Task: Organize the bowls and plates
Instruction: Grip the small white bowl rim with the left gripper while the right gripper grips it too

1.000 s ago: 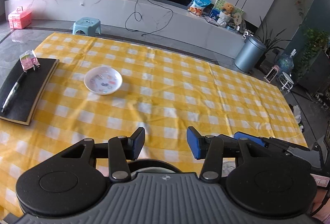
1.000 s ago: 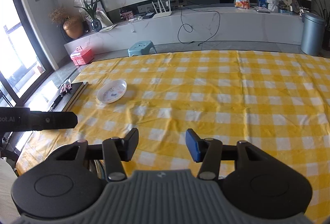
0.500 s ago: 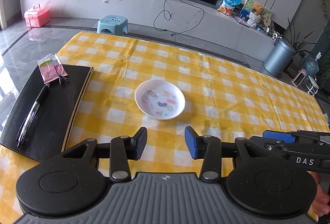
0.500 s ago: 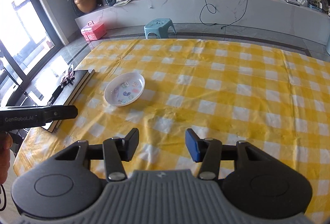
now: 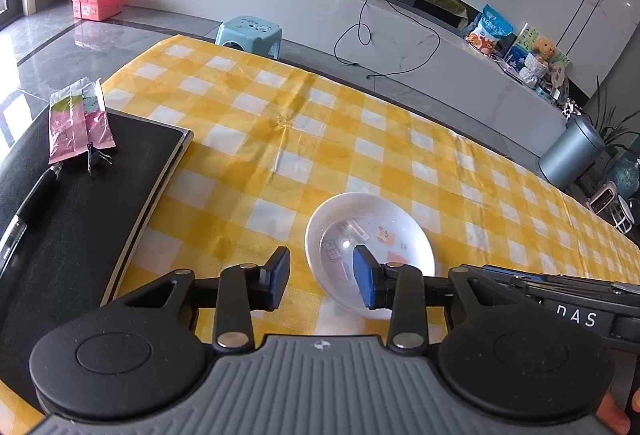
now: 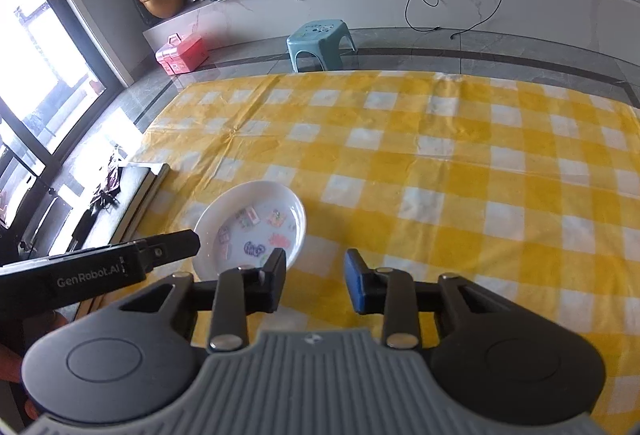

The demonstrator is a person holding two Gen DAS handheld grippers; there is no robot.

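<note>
Your left gripper [image 5: 322,277] hangs over the near-left rim of the white plate [image 5: 396,219], its jaws apart and just now closing, with the rim showing between them but not pressed. Your right gripper [image 6: 316,277] is also parted and has just been closing, with only the yellow cloth [image 6: 460,175] between its jaws. The plate lies on the cloth, near the black board [image 5: 100,195].
</note>
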